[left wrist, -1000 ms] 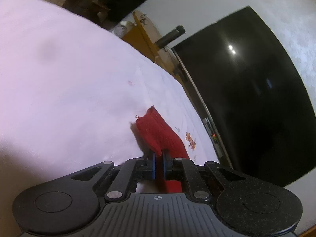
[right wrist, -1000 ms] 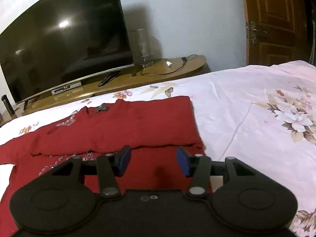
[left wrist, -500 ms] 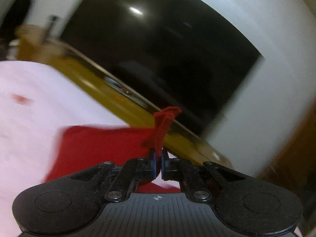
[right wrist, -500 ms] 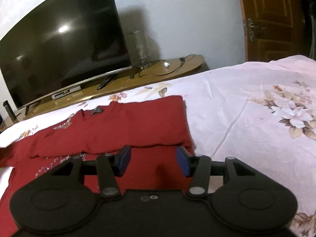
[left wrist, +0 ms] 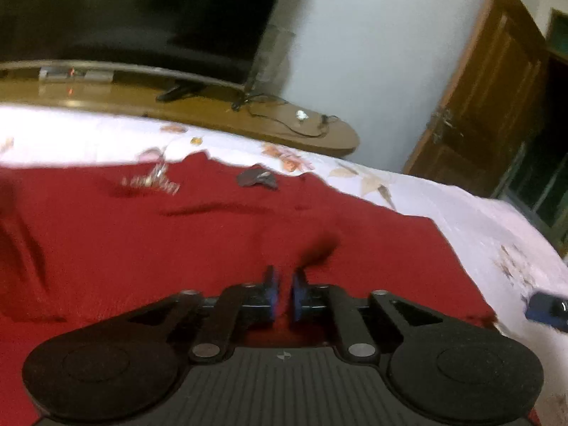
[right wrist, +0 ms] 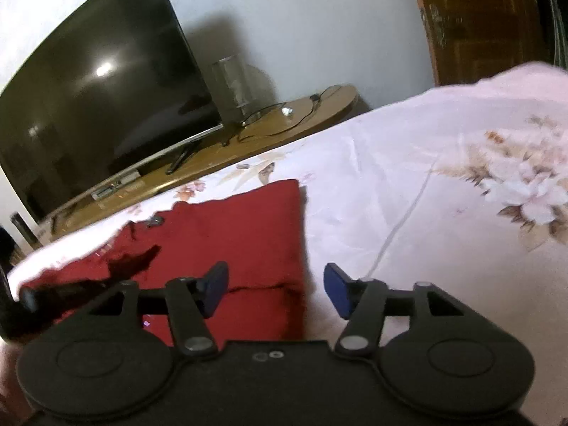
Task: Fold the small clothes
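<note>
Left wrist: left claw (left wrist: 283, 293) has just been opening, slightly spread, over red top (left wrist: 177, 248) filling mid-frame on bed (left wrist: 479, 220).

Right wrist: right claw (right wrist: 275, 289) has just been opening, spread wide, empty, at top's right edge (right wrist: 248, 234). Risk: released sleeve may slide, undoing fold.

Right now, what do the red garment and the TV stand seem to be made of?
Red garment: probably a soft knit, matte; it shows a fine ribbed texture and lies limp on the bed, with shiny beading near the neck. TV stand: looks like varnished wood, brown and glossy with reflections; it could be laminate.
</note>
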Motion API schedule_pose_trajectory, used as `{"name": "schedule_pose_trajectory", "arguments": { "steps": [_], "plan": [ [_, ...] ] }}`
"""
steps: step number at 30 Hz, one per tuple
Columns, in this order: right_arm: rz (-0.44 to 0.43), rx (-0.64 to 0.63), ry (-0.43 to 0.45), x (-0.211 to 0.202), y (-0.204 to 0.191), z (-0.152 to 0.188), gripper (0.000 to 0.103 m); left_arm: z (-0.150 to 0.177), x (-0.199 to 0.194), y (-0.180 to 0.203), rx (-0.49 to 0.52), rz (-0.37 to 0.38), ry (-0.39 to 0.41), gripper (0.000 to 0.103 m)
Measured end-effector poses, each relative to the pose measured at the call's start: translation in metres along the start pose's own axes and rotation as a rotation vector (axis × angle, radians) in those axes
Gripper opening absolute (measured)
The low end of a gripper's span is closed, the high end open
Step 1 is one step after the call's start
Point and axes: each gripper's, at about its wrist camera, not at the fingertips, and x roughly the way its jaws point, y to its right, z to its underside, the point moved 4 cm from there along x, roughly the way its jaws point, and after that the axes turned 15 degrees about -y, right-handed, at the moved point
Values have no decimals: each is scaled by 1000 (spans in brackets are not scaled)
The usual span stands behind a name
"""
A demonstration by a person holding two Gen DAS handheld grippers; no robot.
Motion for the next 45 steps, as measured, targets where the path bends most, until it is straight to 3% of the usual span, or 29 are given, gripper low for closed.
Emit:
{"name": "schedule_pose_trajectory", "arguments": {
  "steps": [2, 4, 7, 9, 12, 15, 18, 19, 22, 27, 32, 36, 40, 45],
  "plan": [
    [-59, 16, -1, 2, -6, -4, 60, -2, -26, -4, 41, -11, 55, 46],
    [-147, 39, -17, 8, -17, -8, 59, 9, -57, -15, 66, -71, 88, 46],
    [-281, 74, -61, 31, -40, -16, 58, 25, -95, -51, -3, -171, 120, 46],
    [-363, 100, -124, 58, -61, -20, 58, 37, -111, -83, -59, -264, 109, 46],
    [-394, 97, -191, 96, -84, -21, 56, 50, -124, -125, -153, -343, 53, 46],
    [-428, 119, -253, 121, -96, -20, 53, 57, -122, -147, -209, -346, 15, 46],
    [-392, 90, -271, 135, -109, -18, 36, 63, -117, -150, -177, -352, 10, 46],
    [-377, 64, -262, 136, -114, -19, 21, 63, -116, -150, -181, -354, 14, 46],
    [-339, -1, -249, 132, -122, -23, 12, 63, -117, -156, -224, -349, 40, 43],
    [-301, -134, -100, 89, -129, -39, 9, 64, -108, -153, -152, -388, 3, 42],
    [-215, -163, 29, 49, -96, -53, 9, 61, -109, -152, -148, -394, -11, 38],
    [-114, -143, -59, 66, -53, -41, 9, 56, -107, -150, -149, -406, -18, 37],
    [-122, -134, -89, 75, -46, -35, 9, 57, -109, -148, -152, -413, -21, 35],
    [-150, -137, -52, 60, -47, -37, 9, 56, -113, -157, -222, -369, -12, 32]
  ]
}}
